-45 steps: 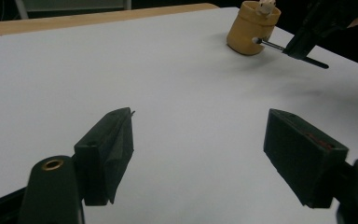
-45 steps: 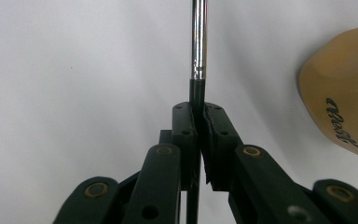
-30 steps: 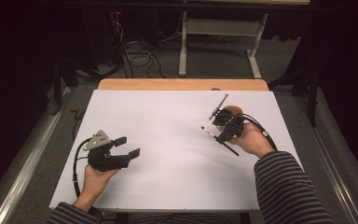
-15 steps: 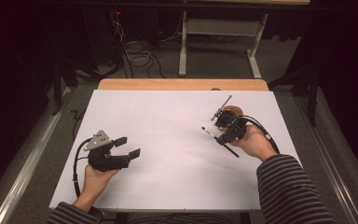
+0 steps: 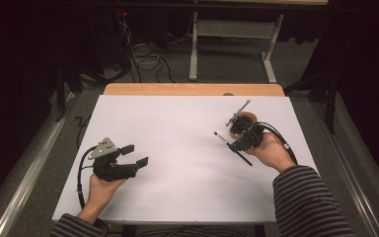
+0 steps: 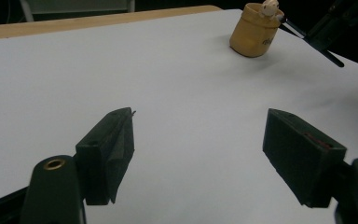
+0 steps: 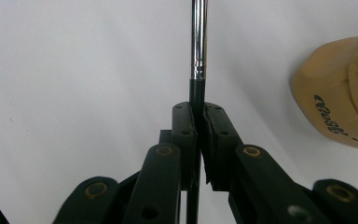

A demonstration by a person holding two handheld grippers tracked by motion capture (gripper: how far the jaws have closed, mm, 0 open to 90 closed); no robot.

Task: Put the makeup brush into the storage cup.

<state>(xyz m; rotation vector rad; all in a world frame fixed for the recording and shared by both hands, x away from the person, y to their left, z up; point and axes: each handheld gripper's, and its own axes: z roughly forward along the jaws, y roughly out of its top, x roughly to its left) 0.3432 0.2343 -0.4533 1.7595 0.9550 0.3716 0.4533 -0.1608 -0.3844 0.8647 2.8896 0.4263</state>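
A thin black brush (image 5: 227, 141) with a silver ferrule (image 7: 198, 46) lies slanted just over the white sheet (image 5: 187, 148). My right gripper (image 5: 237, 144) is shut on its black handle, which the two jaws (image 7: 199, 112) pinch between them. A small tan pot (image 5: 247, 120) stands right behind that gripper; it is also at the right in the right gripper view (image 7: 340, 93) and far off in the left gripper view (image 6: 254, 30). My left gripper (image 5: 137, 154) rests at the left of the sheet with its jaws (image 6: 200, 126) wide open and nothing between them.
The white sheet covers most of the wooden table (image 5: 192, 89). A metal table frame (image 5: 195, 44) and loose cables (image 5: 145, 54) stand on the floor beyond the far edge. The sheet's middle lies bare between my two hands.
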